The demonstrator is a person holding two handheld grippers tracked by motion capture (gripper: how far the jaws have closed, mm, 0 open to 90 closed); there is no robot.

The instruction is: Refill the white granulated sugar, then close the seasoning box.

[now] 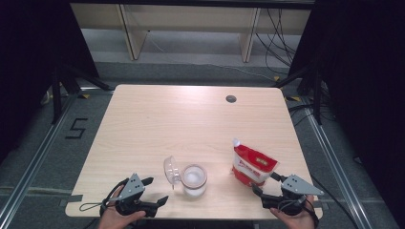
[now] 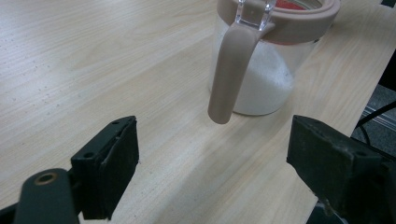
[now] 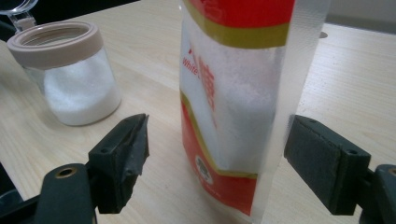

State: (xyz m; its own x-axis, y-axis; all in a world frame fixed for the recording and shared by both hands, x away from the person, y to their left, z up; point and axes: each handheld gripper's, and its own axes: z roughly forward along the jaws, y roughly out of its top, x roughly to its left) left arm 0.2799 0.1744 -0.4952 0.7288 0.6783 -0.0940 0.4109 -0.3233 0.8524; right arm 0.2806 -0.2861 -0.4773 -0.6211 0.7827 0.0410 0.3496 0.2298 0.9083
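- Table (image 1: 157,119) – light wood, small dark hole (image 1: 231,98) near the far edge.
- Jar (image 1: 194,180) – clear, tan rim, stands upright near the front edge, about mid-table; part full of white grains. Its clear lid (image 1: 172,170) is flipped up on the left side; in the left gripper view a tan tab hangs down the jar's wall (image 2: 231,74).
- Bag (image 1: 253,166) – red and clear, white grains inside, stands to the right of the jar, apart from it, leaning a bit; top corner cut open as far as can be told.
- Left gripper (image 1: 152,193) – at the front left of the table, held by a hand (image 1: 117,217); jaws wide apart, nothing in them, pointed at the jar, short of it.
- Right gripper (image 1: 265,183) – front right, held by a hand (image 1: 293,219); jaws spread wide on either side of the bag's lower part; in the right gripper view both pads (image 3: 322,158) stand clear of the bag with gaps showing, so no grip.
- Jar sits to the left beyond the bag in the right gripper view.
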